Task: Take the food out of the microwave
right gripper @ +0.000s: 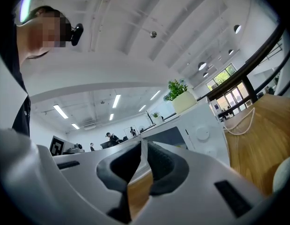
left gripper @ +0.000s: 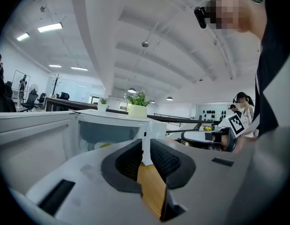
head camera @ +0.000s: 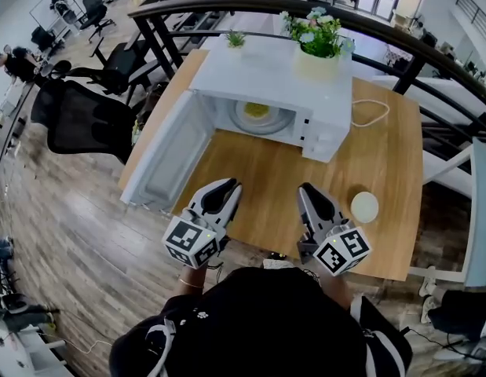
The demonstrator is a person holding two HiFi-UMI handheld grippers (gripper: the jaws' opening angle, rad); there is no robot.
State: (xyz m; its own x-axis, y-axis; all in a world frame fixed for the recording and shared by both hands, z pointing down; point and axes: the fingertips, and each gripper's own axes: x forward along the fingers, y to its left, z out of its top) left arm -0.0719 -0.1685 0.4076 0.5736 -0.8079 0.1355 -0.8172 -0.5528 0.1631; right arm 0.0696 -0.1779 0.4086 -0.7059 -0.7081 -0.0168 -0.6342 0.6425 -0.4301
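The white microwave [head camera: 266, 81] stands at the back of the wooden table [head camera: 384, 163], its door [head camera: 166, 157] swung open to the left. Inside, yellow food [head camera: 257, 110] lies on a plate on the turntable; in the left gripper view the food [left gripper: 104, 145] shows as a small yellow patch in the cavity. Both grippers hover over the table's near part, well short of the microwave. My left gripper [head camera: 229, 185] [left gripper: 145, 147] is shut and holds nothing. My right gripper [head camera: 304, 188] [right gripper: 142, 150] is likewise shut and holds nothing.
A potted plant [head camera: 317, 47] and a small plant [head camera: 235, 39] stand on top of the microwave. A white round disc [head camera: 364, 206] lies on the table right of my right gripper. A white cable [head camera: 370, 115] loops beside the microwave. A black office chair [head camera: 85, 120] stands left of the table.
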